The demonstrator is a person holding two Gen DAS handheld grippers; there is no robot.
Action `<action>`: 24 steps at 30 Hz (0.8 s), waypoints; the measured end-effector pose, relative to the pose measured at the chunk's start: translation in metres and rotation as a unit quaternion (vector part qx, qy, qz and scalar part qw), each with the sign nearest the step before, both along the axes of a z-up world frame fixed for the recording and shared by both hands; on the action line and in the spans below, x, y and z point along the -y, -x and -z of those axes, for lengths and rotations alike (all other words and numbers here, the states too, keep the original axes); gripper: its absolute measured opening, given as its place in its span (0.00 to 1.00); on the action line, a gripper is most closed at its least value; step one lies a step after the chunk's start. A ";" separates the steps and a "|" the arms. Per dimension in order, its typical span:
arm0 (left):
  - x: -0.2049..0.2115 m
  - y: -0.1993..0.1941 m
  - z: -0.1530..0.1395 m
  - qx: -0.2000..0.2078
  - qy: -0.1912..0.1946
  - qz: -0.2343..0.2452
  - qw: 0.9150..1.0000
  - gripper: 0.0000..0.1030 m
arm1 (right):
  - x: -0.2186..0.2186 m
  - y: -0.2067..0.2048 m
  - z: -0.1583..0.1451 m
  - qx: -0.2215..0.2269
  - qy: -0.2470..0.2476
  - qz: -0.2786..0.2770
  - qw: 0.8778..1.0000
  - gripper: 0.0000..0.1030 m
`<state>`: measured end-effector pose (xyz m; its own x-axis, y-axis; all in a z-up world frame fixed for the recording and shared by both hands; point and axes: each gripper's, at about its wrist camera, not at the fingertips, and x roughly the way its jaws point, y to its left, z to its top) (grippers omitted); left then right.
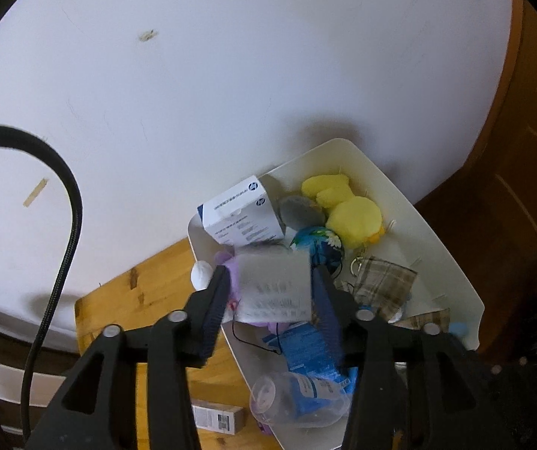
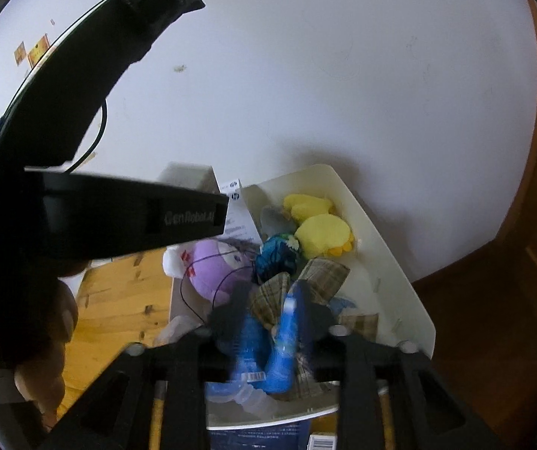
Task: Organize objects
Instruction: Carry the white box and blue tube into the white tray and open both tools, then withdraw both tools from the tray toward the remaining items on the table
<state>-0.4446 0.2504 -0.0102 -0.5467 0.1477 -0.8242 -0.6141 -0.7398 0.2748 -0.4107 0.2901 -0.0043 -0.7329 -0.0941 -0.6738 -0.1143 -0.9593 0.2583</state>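
The cream tray [image 1: 433, 225] stands on the wooden table [image 1: 148, 292] against the white wall, and it is crowded with small things.

The left gripper [image 1: 268, 281] hangs above the tray's near left part, tilted steeply down. A small grey-white box [image 1: 274, 287] sits between its 2 fingers; the picture is blurred there, so I cannot tell whether the pads press on it or stand just clear. Such a box looks light and stiff, with flat sides that suit a pinch across its width, though thin card would dent under hard pressure.

The right gripper [image 2: 268, 311] points down into the tray's near middle, its jaws fairly narrow. A blue packet [image 2: 285, 341] lies between them, also blurred, and contact cannot be judged. It looks light and somewhat slick, best taken across its narrow edge.

Farther in lie a yellow plush [image 1: 351, 213], a purple plush [image 2: 212, 270], a white printed box [image 1: 240, 213] at the far left corner, a plaid cloth [image 1: 384, 281] and a clear bottle [image 1: 294, 397] at the near edge. The plush toys are soft and would give under the pads.
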 end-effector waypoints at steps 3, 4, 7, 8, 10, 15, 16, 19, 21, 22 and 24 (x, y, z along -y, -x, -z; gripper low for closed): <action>0.005 -0.001 -0.001 -0.005 -0.002 -0.006 1.000 0.62 | 0.002 -0.009 0.000 -0.011 0.002 0.003 1.000 0.57; 0.008 -0.001 -0.001 -0.005 -0.002 -0.008 1.000 0.62 | 0.003 -0.013 -0.001 -0.015 0.003 0.001 1.000 0.57; 0.016 -0.003 0.001 0.002 -0.001 -0.012 1.000 0.62 | 0.006 -0.023 -0.002 -0.015 0.003 -0.004 1.000 0.57; 0.020 -0.005 0.001 0.002 -0.001 -0.012 1.000 0.62 | 0.008 -0.027 -0.003 -0.016 0.002 -0.005 1.000 0.57; 0.028 -0.009 0.000 0.002 -0.001 -0.013 1.000 0.64 | 0.014 -0.032 -0.005 -0.016 -0.002 -0.010 1.000 0.57; 0.051 -0.020 -0.010 -0.004 -0.004 -0.011 1.000 0.74 | 0.031 -0.043 -0.007 -0.013 -0.008 -0.025 1.000 0.57; 0.055 -0.022 -0.012 -0.004 -0.005 -0.012 1.000 0.75 | 0.033 -0.040 -0.006 -0.013 -0.009 -0.027 1.000 0.57; 0.074 -0.030 -0.021 -0.004 -0.012 -0.015 1.000 0.79 | 0.039 -0.051 -0.009 -0.014 -0.012 -0.032 0.999 0.57; 0.086 -0.034 -0.026 -0.001 -0.018 -0.016 1.000 0.79 | 0.044 -0.051 -0.012 -0.014 -0.011 -0.034 0.999 0.57; 0.092 -0.036 -0.028 0.002 -0.021 -0.017 1.000 0.80 | 0.046 -0.057 -0.014 -0.016 -0.010 -0.036 0.999 0.57; 0.108 -0.041 -0.033 0.007 -0.030 -0.021 0.999 0.83 | 0.051 -0.067 -0.019 -0.019 -0.012 -0.038 0.999 0.57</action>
<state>-0.4033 0.1426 0.0233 -0.5422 0.1740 -0.8220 -0.5855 -0.7799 0.2212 -0.3439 0.2386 0.0145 -0.7491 -0.1349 -0.6486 -0.0312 -0.9708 0.2379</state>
